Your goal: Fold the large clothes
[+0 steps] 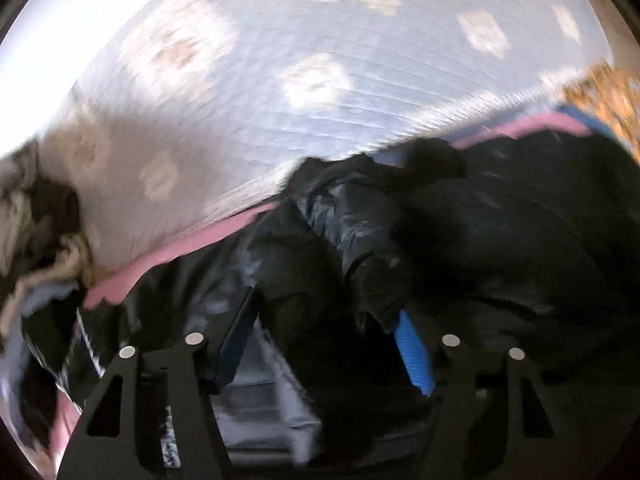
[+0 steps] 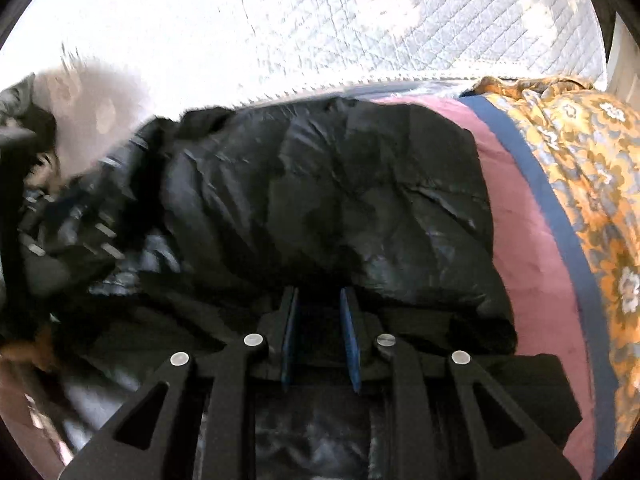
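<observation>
Two grippers over one black puffer jacket [image 2: 320, 200], heaped on the pink sheet [image 2: 516, 224] with its long axis across the view. Your left gripper [image 1: 324, 332] stands apart, nothing pinched. Your right gripper [image 2: 318, 320] looks nipped on a jacket edge. Judged mid-fold; next, re-grip left, then flatten.

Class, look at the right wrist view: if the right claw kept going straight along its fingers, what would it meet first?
Most likely the black puffy jacket: the right claw points into its bulging fold, which fills the view just ahead. How close is unclear.
</observation>
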### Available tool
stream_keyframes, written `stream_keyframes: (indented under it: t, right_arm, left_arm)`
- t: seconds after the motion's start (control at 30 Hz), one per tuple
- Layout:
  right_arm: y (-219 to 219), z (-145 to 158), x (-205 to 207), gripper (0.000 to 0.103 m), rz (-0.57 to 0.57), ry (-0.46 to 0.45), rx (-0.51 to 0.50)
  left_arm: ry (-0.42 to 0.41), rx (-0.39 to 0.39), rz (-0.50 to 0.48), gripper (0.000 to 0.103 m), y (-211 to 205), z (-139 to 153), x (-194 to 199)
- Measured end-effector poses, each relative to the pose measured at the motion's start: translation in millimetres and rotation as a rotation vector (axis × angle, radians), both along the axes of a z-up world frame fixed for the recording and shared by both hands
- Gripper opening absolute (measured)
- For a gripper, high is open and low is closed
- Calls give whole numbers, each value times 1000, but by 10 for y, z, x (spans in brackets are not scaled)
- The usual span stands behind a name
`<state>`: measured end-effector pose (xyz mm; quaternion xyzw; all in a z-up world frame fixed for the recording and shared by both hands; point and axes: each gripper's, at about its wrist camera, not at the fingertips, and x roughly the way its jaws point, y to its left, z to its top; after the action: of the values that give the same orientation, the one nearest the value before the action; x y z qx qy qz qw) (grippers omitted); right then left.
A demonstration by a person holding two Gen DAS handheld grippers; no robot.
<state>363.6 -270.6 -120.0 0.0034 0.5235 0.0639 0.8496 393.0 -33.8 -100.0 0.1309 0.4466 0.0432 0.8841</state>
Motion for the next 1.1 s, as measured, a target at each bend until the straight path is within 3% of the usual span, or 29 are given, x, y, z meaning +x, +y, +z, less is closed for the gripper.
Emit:
stream_keyframes:
  t: [0.07,0.2,0.27,0.37,0.43,0.5,0.57,0.6,0.63,0.67,0.8,0.97,1.1]
  right_arm:
    - [35,-1,-39,22,7,-22,-33]
    - [183,-13,-113,23,55,-64,-148]
    - [199,-13,-113,23,52,-68,-168]
    - [165,16,-115,26,11,-78,-130]
    - [128,78,-176,34,-15,-106,-78]
    - [119,152,-226,39,-25,-135,-32]
    - [106,243,-272,42,-26,-160,-2]
    - [102,289,-290,44,-33,-170,-4]
    - [92,331,-300,46,-46,-178,-15]
    - [81,362,-296,47,-57,-183,-25]
    - [73,332,-166,53,-51,-124,-106]
    - [201,-26,70,55,-8,0,-292]
    - [171,-12,164,60,-27,-11,-237]
  left_arm:
    - [-6,-43,45,65,349,29,-81]
    - [-25,-56,164,49,1067,50,-257]
    - [-13,-125,145,49,1254,84,-367]
    - [19,-287,87,51,1449,117,-474]
    - [61,-361,73,53,1494,78,-462]
    - [123,-403,69,61,1494,-13,-412]
    - [159,-398,82,55,1474,-105,-377]
    - [162,-386,100,27,1489,-133,-371]
    - [153,-367,114,12,1499,-148,-355]
    - [133,-344,129,7,1510,-138,-342]
    - [41,-191,180,6,1577,-43,-272]
    - [38,-181,180,7,1630,22,-338]
    - [30,-149,176,7,1625,6,-435]
